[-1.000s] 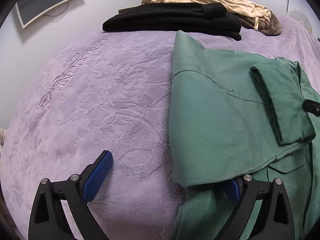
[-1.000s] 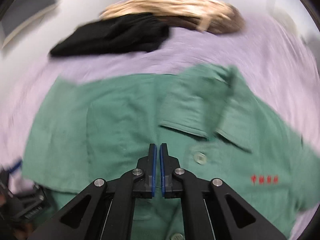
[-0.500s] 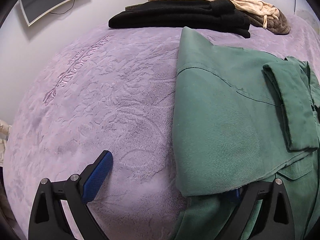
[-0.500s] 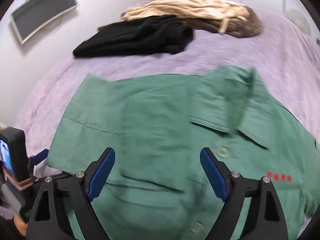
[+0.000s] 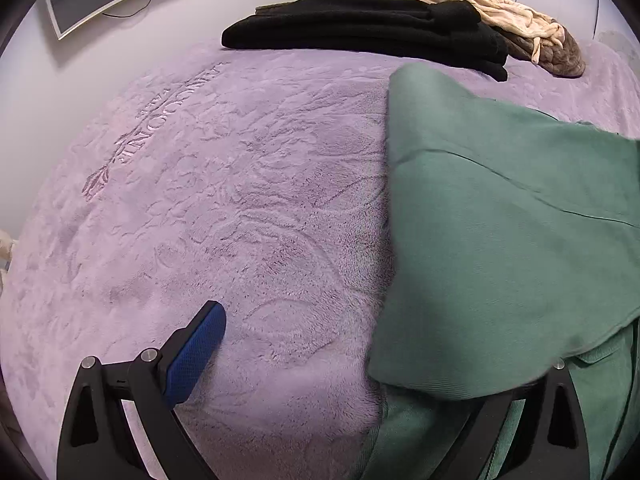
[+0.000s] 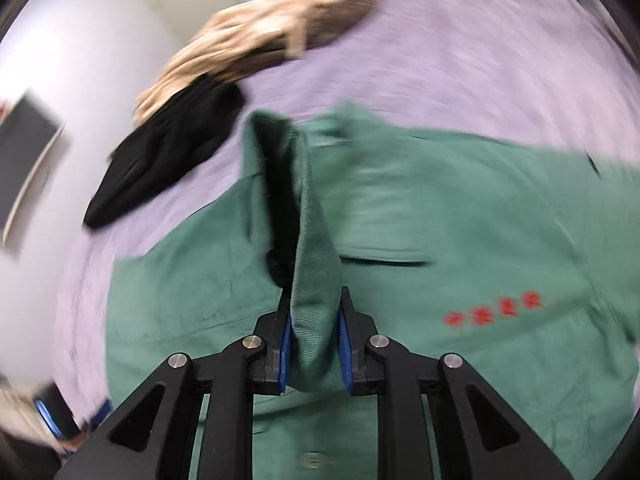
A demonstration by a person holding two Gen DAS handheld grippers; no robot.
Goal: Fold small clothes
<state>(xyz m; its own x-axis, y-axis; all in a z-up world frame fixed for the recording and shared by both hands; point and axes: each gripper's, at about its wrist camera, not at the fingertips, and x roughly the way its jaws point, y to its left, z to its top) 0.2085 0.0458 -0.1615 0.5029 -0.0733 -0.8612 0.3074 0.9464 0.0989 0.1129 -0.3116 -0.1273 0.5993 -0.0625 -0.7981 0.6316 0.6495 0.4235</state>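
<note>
Green shirt [image 6: 460, 240] sleeve in right claw [image 6: 313, 344]; left claw [image 5: 360, 364] agape, seemingly empty, black clothes [image 5: 368, 32] beyond.

A green cotton work shirt [image 5: 500, 240] lies on the lilac plush-covered bed [image 5: 240, 200]; behind it, folded black clothes [image 5: 360, 36] touch a beige knitted garment [image 5: 460, 0].

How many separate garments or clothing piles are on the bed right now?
3. The green shirt lies nearest, pinched by the right gripper. The folded black garment sits at the far side. The beige and brown heap lies just behind it and may hold several pieces.
</note>
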